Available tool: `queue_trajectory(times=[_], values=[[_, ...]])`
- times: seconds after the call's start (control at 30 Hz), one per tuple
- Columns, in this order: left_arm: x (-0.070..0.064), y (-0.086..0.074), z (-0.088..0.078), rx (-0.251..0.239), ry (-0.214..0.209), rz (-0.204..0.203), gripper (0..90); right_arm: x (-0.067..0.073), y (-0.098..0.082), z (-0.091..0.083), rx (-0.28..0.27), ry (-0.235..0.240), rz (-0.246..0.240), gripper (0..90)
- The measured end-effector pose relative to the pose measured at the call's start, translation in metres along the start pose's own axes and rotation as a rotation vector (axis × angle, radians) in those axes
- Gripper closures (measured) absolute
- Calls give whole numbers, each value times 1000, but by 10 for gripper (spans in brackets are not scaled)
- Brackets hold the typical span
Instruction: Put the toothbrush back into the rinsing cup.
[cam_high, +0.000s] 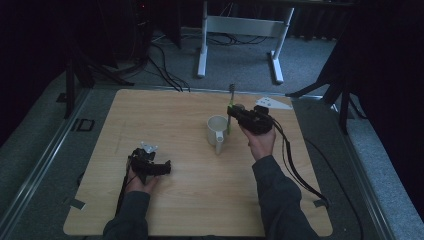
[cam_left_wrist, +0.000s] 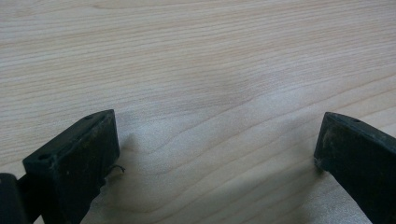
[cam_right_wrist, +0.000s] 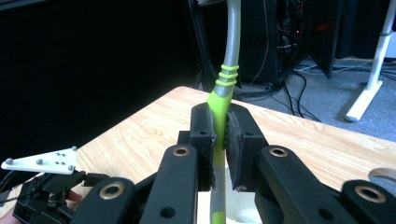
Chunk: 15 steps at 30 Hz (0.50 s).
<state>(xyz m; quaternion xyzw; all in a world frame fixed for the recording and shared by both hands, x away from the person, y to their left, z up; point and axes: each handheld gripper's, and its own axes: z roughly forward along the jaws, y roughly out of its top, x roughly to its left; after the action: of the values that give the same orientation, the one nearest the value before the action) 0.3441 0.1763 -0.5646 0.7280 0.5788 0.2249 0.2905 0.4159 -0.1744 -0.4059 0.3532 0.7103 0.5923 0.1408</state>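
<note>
Right claw (cam_right_wrist: 220, 140) pinches an upright green-and-grey toothbrush (cam_right_wrist: 223, 88), a white mug (cam_high: 217, 128) just beside it. Left claw (cam_left_wrist: 215, 163) rests spread on the tabletop (cam_left_wrist: 210, 56).

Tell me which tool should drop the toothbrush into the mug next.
Right. The right tool is already shut on the toothbrush, held upright just beside the white mug. The left tool is open over bare table, well away from the mug.

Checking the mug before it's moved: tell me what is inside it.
In the white mug stands a green and grey toothbrush, upright, clamped by the right tongs. Its lower end is hidden by the mug's wall and the tongs; whether anything else is inside cannot be seen.
</note>
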Motion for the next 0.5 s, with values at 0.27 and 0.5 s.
queue_trajectory(times=[0.27, 0.5], values=[[0, 0, 0, 0, 0, 0, 1, 4, -3, 3, -8, 9, -6, 817], [0, 0, 0, 0, 0, 1, 1, 6, -5, 6, -11, 18, -11, 817]])
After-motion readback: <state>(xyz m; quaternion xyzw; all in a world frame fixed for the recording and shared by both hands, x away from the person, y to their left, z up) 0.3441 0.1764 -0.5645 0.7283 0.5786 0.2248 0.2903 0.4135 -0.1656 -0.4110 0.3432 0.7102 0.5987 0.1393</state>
